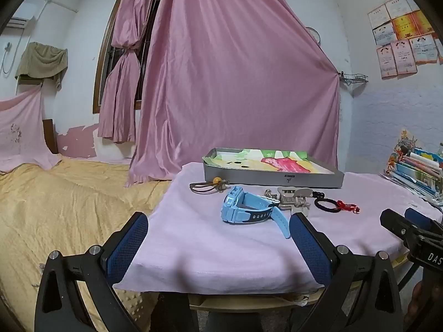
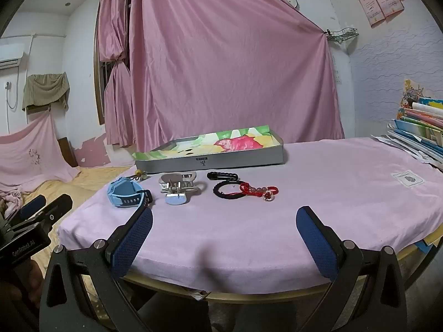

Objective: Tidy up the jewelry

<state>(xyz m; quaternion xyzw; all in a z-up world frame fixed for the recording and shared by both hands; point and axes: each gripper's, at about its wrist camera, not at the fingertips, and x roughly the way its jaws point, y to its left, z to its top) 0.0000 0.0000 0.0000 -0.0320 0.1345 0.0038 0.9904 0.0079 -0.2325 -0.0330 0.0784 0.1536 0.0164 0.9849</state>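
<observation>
Both grippers hang at the near edge of the worktop (image 2: 332, 171), which is covered with a pale pink cloth (image 1: 216, 238); the left gripper (image 1: 218, 221) has its jaws spread wide with nothing between them, and the right gripper (image 2: 224, 218) likewise stands fully apart and empty.

Just ahead of the left jaws, nearer their right-hand finger, lies a light blue watch (image 1: 243, 207), its strap end almost reaching that finger; beyond it sit a beige hair claw (image 1: 293, 200), a black hair tie (image 1: 328, 203) and a red beaded bracelet (image 2: 256, 189), all ahead and to the right of these jaws.

Seen from the right jaws, the watch lies ahead just beyond their left-hand finger, the claw and bracelet ahead between the fingers' lines; farther back stands a shallow grey tray (image 2: 221, 161) lined with flowered paper; a small cord with an amber bead (image 1: 217, 180) lies just before the tray.
</observation>
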